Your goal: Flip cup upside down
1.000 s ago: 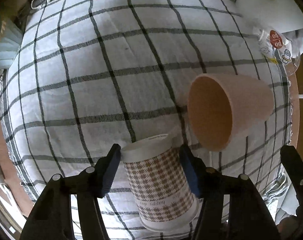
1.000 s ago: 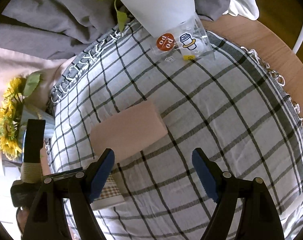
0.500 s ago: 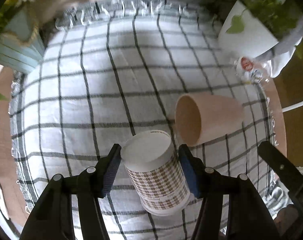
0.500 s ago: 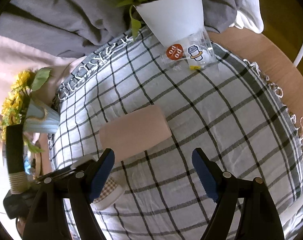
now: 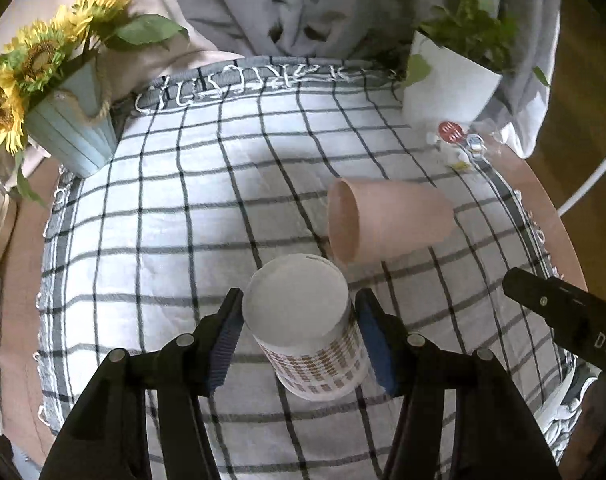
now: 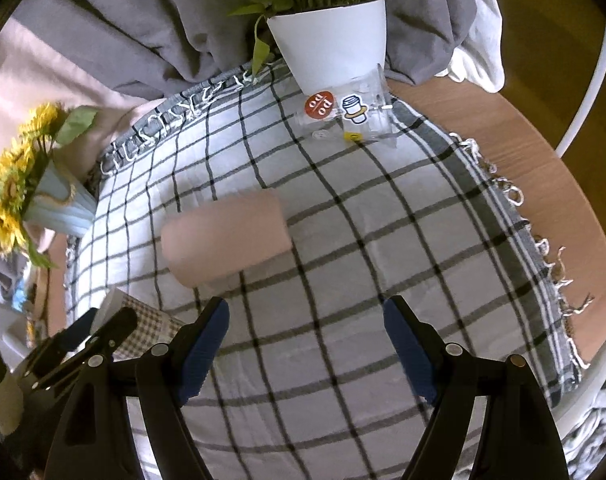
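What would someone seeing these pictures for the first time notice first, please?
The patterned paper cup sits between the fingers of the left gripper near the front of the checked cloth, its white base facing the camera. Just behind it a pink cup lies on its side. The right gripper hangs open over bare cloth, with sunflowers at the far left corner.

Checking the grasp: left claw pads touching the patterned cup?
Touching. The left wrist view shows both blue pads of the left claw pressed against the sides of the patterned cup, no gap visible.
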Tool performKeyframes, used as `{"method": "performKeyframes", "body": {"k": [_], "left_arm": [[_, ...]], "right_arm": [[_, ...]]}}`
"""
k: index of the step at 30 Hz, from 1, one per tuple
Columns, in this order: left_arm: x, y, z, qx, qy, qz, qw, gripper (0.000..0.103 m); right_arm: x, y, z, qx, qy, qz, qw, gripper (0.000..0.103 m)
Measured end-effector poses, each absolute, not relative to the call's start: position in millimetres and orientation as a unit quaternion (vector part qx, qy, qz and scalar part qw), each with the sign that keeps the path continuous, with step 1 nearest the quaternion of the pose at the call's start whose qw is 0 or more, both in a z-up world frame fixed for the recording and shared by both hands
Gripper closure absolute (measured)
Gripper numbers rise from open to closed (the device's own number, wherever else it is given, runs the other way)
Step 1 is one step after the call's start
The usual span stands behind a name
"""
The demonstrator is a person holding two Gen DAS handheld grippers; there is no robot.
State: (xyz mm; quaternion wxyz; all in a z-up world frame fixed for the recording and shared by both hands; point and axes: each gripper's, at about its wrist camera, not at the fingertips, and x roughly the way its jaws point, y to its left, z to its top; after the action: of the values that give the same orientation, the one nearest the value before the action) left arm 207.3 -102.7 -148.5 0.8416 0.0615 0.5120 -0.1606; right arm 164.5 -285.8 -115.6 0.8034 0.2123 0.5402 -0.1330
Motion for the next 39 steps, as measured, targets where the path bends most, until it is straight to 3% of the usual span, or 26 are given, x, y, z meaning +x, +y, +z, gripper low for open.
{"method": "performKeyframes", "body": {"k": [6, 11, 19, 27, 39], "left_arm": [[189.4, -108.3, -155.7, 0.069, 0.506, -0.169, 0.843, 0.042], [176.3, -105.0, -148.9, 0.047, 0.472, -0.171, 0.863, 0.012], [130.7, -78.0, -108.9, 0.025, 0.381, -0.097, 0.919, 0.0], [89.6, -29.9, -61.8, 0.013, 0.305, -0.038, 0.951, 0.0], [44.9, 21.2, -40.1, 0.001, 0.278, -0.058, 0.959, 0.0]], "right_arm": [[148.6, -288.5, -120.7, 0.195, 0.553, -0.141, 0.798, 0.023], [140.5, -288.4, -118.6, 0.182, 0.555, -0.142, 0.799, 0.023], [122.7, -277.6, -87.6, 0.137, 0.517, -0.122, 0.836, 0.019], [100.7, -240.4, -49.1, 0.113, 0.462, -0.082, 0.876, 0.018], [48.3, -176.1, -9.6, 0.092, 0.4, -0.074, 0.909, 0.016]]}}
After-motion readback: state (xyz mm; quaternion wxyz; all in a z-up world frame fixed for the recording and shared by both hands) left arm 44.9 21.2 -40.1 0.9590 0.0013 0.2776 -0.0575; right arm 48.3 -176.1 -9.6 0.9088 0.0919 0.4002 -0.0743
